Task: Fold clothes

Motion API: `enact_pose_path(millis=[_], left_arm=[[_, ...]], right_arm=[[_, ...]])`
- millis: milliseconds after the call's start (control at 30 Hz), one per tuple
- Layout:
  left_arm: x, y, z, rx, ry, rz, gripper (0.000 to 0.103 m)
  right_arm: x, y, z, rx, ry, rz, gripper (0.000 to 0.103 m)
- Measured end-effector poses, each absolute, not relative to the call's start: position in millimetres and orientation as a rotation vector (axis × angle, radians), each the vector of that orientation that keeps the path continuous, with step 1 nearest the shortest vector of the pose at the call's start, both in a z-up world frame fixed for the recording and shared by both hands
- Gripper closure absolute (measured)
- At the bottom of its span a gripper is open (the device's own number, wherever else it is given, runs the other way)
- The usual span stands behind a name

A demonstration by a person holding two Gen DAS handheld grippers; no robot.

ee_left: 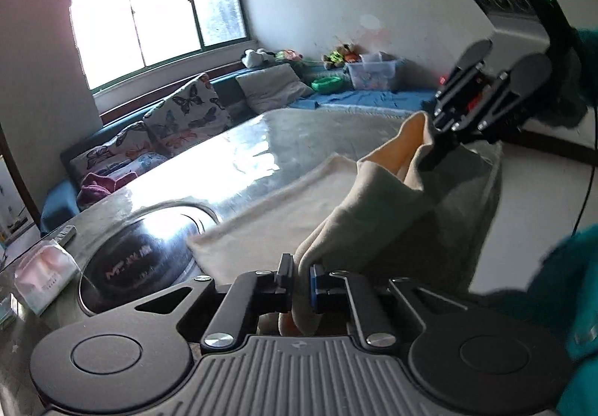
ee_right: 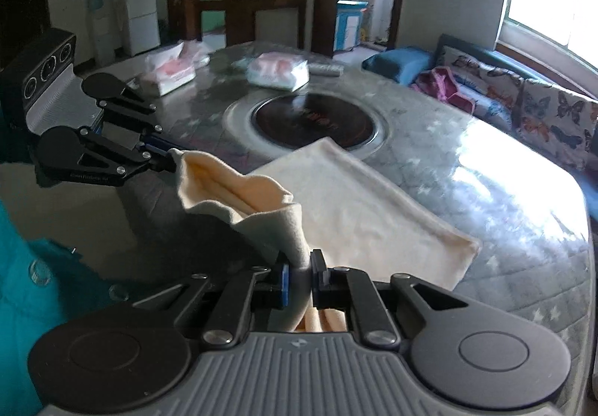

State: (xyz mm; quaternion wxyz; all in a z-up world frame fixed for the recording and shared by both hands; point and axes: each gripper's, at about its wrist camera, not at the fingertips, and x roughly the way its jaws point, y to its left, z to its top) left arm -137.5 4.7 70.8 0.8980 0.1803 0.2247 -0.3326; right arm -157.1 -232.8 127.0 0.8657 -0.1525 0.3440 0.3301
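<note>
Both the left gripper (ee_left: pixel 301 276) and right gripper (ee_right: pixel 299 272) pinch the cream garment's (ee_right: pixel 358 214) near edge (raised clear of the table (ee_right: pixel 486 169)), likely to fold it toward the far side.

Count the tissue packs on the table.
2 in the right wrist view: one tissue pack at the table's far left, another just beyond the round cooktop. Others may be hidden.

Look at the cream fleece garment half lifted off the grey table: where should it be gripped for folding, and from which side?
Grip the cream fleece garment at the two corners of its near edge, coming from the table's near side. That edge is free and bunches thin enough to pinch, while the far part lies flat beside the round black hob. The left hand-held gripper and right hand-held gripper already pinch there.
</note>
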Motion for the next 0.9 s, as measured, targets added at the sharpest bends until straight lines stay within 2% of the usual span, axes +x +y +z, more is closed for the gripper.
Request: enact_pose_path(millis=[233, 433, 800, 900], left_arm=[[-81.0, 1.4, 81.3, 0.355, 0.482, -0.690, 0.094], [-26.5, -8.4, 70.1, 0.370, 0.531, -0.673, 0.094], [45.9, -25.1, 24.4, 0.324, 0.660, -0.605, 0.094], [56.3, -22.8, 19.3, 0.297, 0.681, -0.580, 0.090]], right_arm=[[-113.0, -241.9, 136.4, -0.306, 0.702, 0.659, 0.094], [-58.4, -243.4, 131.3, -0.312, 0.709, 0.632, 0.094], [28.1, -249.0, 71.7, -0.217, 0.807, 0.550, 0.092], [36.5, -253.3, 58.2, -0.165, 0.819, 0.520, 0.090]])
